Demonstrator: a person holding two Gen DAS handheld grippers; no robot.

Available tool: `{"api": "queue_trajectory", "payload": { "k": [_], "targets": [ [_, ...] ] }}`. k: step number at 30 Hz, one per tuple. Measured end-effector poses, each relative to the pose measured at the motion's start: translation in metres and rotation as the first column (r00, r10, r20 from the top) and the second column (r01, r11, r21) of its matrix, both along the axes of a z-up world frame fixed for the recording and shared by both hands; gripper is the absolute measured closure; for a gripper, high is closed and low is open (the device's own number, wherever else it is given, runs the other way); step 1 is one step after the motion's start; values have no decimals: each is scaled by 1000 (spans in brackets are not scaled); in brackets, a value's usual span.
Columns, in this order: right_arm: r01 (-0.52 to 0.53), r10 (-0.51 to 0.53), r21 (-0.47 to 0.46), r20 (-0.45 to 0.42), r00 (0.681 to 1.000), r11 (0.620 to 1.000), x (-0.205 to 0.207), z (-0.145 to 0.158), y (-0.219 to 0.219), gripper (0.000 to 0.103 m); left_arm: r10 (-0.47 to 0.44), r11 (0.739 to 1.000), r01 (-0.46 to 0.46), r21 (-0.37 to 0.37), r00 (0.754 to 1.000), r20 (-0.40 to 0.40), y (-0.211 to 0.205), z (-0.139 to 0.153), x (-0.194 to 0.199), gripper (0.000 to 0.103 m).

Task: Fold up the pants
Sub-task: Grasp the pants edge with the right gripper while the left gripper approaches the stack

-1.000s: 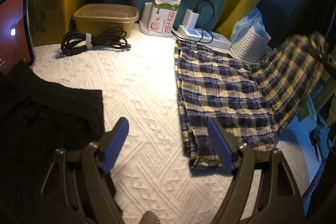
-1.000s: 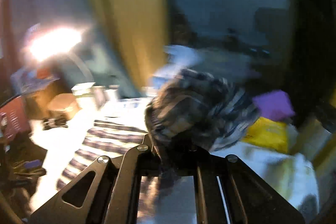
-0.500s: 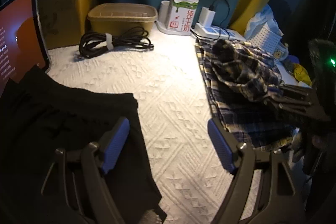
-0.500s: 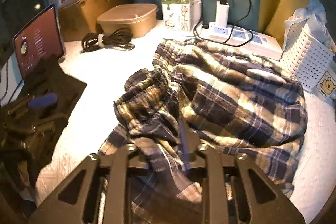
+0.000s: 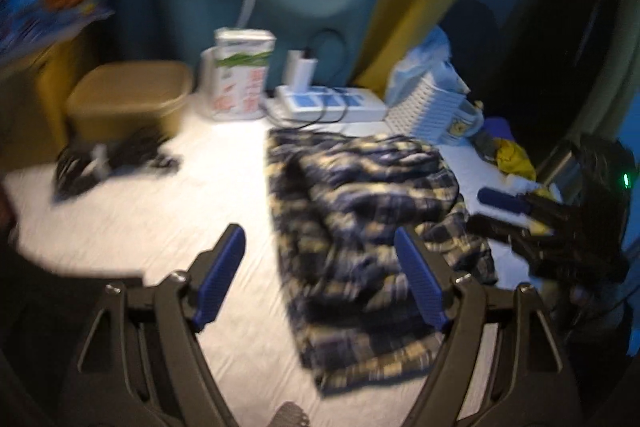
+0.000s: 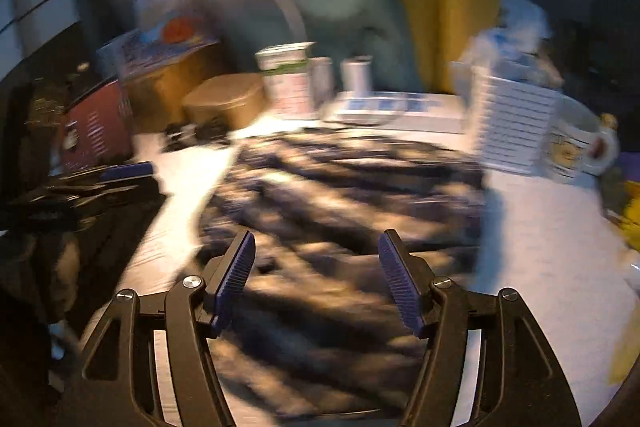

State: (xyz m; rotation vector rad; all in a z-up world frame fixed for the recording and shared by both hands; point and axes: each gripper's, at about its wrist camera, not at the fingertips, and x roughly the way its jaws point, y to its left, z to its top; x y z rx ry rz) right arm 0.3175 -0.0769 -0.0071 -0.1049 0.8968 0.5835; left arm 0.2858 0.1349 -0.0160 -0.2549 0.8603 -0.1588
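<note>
Both tilted down: right gripper (image 6: 316, 279) opening above plaid pants (image 6: 340, 211), left gripper (image 5: 320, 275) spread, empty

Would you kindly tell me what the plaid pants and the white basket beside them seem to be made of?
The plaid pants look like soft woven cloth, likely cotton or flannel: matte, rumpled, lying in loose folds. The white basket looks like rigid moulded plastic: straight walls with a regular grid of small holes, though blur hides its finish.
</note>
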Motion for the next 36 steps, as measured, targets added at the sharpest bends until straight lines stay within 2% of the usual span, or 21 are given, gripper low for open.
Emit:
{"api": "queue_trajectory", "payload": {
  "k": [2,4,6,9,10,11,12,17,24,28,30,31,32,34,36],
  "targets": [
    [36,-36,-19,-1,999,999,19,-4,-13,35,-15,997,16,73,1000,-17,-9,-7,26,25],
    [50,-51,-36,-5,999,998,37,-7,-19,35,-4,995,10,98,998,-61,-10,-18,50,25],
    [44,-44,-48,-2,999,998,54,-10,-21,35,-4,995,13,100,996,-87,-9,-29,74,25],
    [-3,2,-67,-8,1000,998,78,-19,-16,36,0,983,21,183,993,-115,-8,-49,101,25],
    [-16,15,-93,-15,1000,996,86,-27,-11,43,3,979,23,203,992,-129,-7,-57,107,25],
    [-23,19,-139,-28,999,990,95,-38,-4,55,5,978,27,207,989,-151,-5,-65,115,25],
    [-28,22,-180,-39,999,983,103,-48,2,59,4,980,29,198,987,-163,-2,-72,121,25],
    [-41,30,-224,-54,998,974,138,-76,15,59,19,986,9,165,986,-164,14,-83,139,23],
    [-42,30,-218,-55,998,975,165,-78,22,59,59,988,-29,151,978,-199,28,-81,144,23],
    [-27,22,-200,-29,999,979,159,-62,15,59,22,979,10,203,988,-153,16,-50,128,23],
    [-35,32,-172,-16,999,985,153,-50,10,59,-9,979,33,202,993,-121,10,-35,121,23],
    [-47,47,-166,-8,999,985,151,-45,10,68,-25,979,47,199,993,-114,7,-29,120,23],
    [-70,70,-163,-5,998,984,148,-41,11,88,-48,977,68,203,994,-99,1,-23,118,23],
    [-111,111,-198,-9,994,974,143,-43,19,91,-84,966,103,236,992,-90,-12,-22,121,23],
    [-149,148,-244,-25,989,958,142,-53,31,91,-101,957,128,261,988,-113,-19,-31,133,23]
  ]
}}
